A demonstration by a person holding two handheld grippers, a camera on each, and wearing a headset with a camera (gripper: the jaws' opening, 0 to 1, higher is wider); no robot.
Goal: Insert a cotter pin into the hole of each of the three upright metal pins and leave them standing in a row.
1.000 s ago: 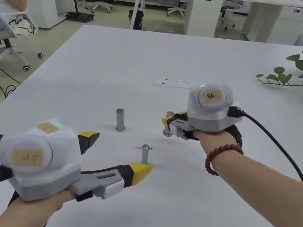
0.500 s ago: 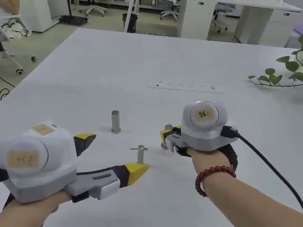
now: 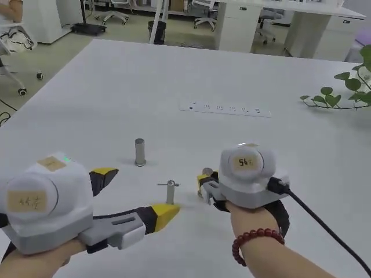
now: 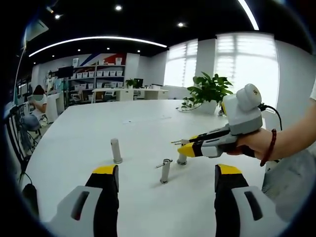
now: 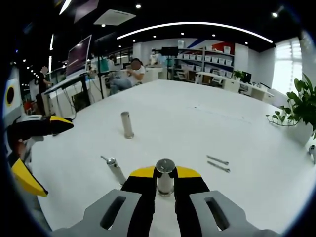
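Three grey metal pins are on the white table [image 3: 174, 75]. The far pin [image 3: 139, 152] [image 5: 127, 124] stands alone and bare. A cotter pin crosses the top of the middle pin [image 3: 170, 191] [image 4: 165, 171] [image 5: 115, 169]. My right gripper [image 3: 204, 180] [image 5: 165, 183] is shut on the third pin [image 3: 207, 172] [image 5: 165, 169], which stands upright between its jaws, to the right of the middle pin. My left gripper [image 3: 134, 191] [image 4: 167, 170] is open, its yellow tips on either side of the middle pin but short of it. Two loose cotter pins [image 5: 217, 163] lie on the table beyond the right gripper.
A white power strip [image 3: 225, 108] lies farther back on the table. A leafy plant [image 3: 342, 92] reaches in at the right edge. Office chairs and desks stand beyond the table's far edge. A cable [image 3: 324, 226] trails from the right gripper.
The right gripper, still shut on the third pin, has come nearer to me, closer in line with the middle pin. The left gripper has stayed put. The head camera has tilted.
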